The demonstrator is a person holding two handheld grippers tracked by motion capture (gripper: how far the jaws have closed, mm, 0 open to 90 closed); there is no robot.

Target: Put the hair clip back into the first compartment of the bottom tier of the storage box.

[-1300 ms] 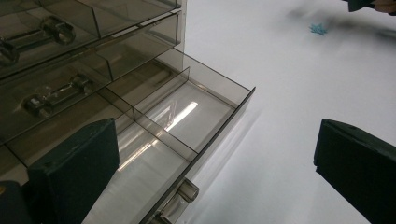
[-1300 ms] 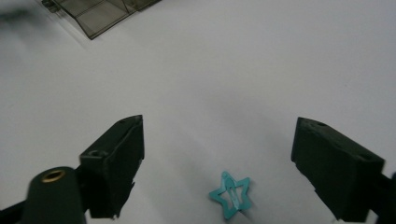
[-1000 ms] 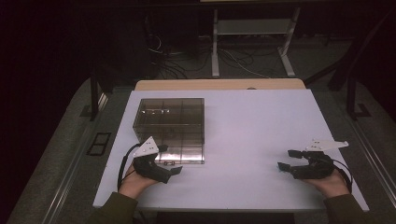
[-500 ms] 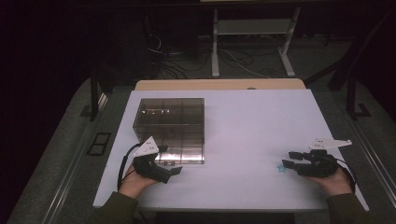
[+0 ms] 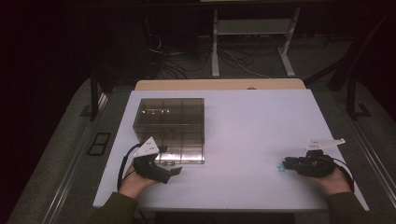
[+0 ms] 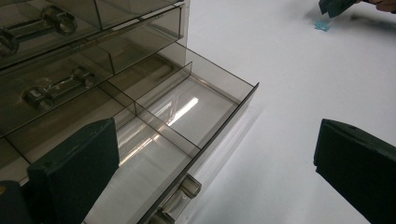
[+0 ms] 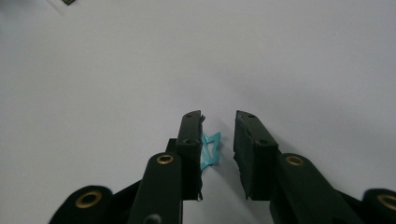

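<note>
A dim room with cables on the floor and a metal frame is seen behind a white table (image 5: 261, 135). A smoked, see-through drawer box (image 5: 173, 126) is set on the table's left half. Its lowest drawer (image 6: 187, 126) is pulled out toward the person and is split by a divider into two compartments; a clear knob handle (image 6: 180, 198) is fixed to its front.

The left gripper (image 5: 161, 170) is held just in front of that drawer, near the table's front edge, and its jaws are spread wide, with nothing between them. In the left gripper view the open drawer lies just ahead of the jaws and to their left.

The right gripper (image 5: 292, 164) is held low over the table's right half, well apart from the box. Its jaws are parted by a narrow gap. A small blue star-shaped piece (image 7: 210, 148) lies on the table between them, touching or just beside the left jaw; a grip on it cannot be told.
</note>
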